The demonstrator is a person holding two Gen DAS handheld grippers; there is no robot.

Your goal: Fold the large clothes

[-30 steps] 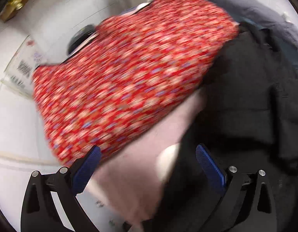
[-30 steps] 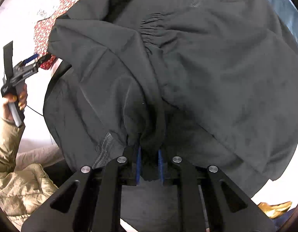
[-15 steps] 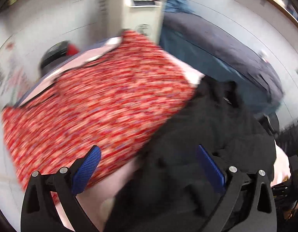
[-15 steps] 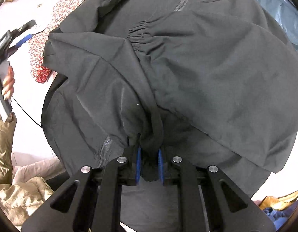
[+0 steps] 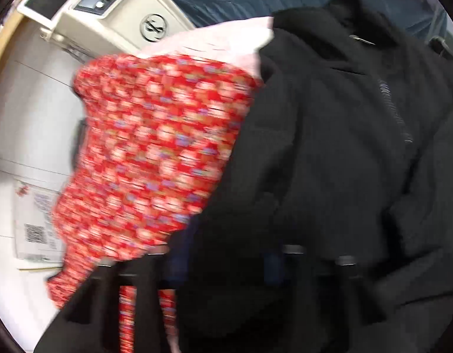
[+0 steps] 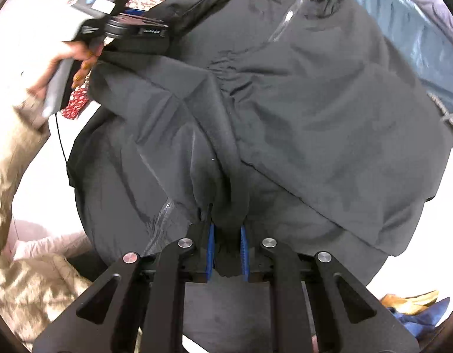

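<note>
Crowding the black jacket (image 6: 300, 111), red floral garment (image 5: 155, 158) left, teal cover (image 6: 417, 38) far right, right gripper (image 6: 226, 247) jaws clamping jacket, left gripper (image 5: 223, 264) jaws blurred, cannot tell.

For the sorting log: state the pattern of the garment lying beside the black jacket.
Red garment with a small pale floral print, clearest in the left wrist view.

Both wrist cameras look down, close over the jacket (image 5: 329, 153), which both views share; the right view also catches the left gripper (image 6: 155, 29).
</note>
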